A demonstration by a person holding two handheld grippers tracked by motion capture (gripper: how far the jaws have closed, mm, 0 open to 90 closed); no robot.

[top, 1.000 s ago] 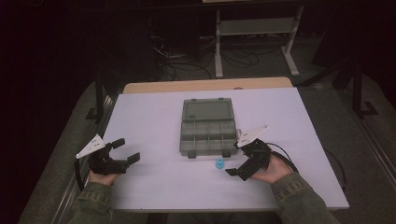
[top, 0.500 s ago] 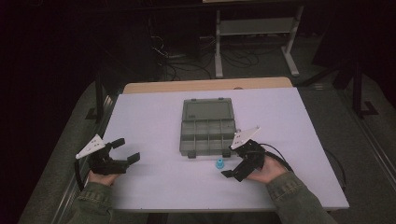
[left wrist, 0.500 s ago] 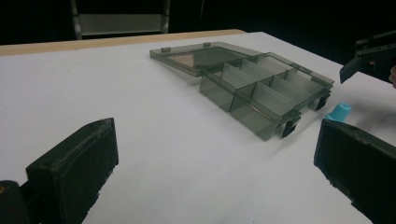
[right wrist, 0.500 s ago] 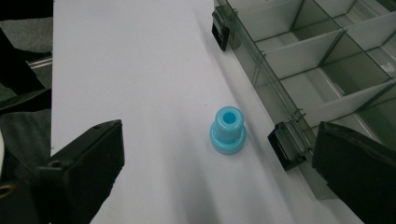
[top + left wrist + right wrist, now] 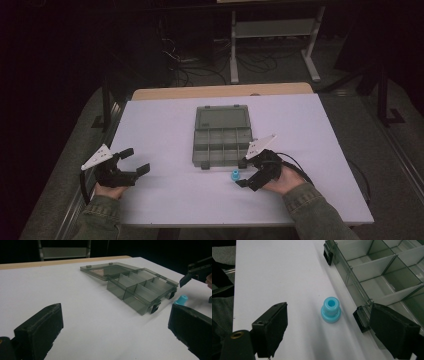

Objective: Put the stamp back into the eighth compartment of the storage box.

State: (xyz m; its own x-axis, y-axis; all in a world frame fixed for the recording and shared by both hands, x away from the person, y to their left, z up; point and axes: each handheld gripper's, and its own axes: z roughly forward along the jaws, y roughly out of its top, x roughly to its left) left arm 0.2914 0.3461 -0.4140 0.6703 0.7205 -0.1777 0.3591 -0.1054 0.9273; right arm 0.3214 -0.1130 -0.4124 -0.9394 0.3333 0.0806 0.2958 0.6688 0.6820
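Closing on the blue peg (image 5: pixel 330 310), we have the right gripper (image 5: pixel 325 331) straddling it: the peg stands upright on the counter (image 5: pixel 274 272), centre frame, between the jaws but touching neither. Those jaws have just been narrowing and remain unclenched. The box (image 5: pixel 221 140) lies just above the peg. Lower left, the left gripper (image 5: pixel 131 162) rests wide and empty, well apart.

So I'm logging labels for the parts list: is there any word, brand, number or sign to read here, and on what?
None: no readable text on the compartment box, the blue plastic piece, the white table or the left gripper and right gripper.
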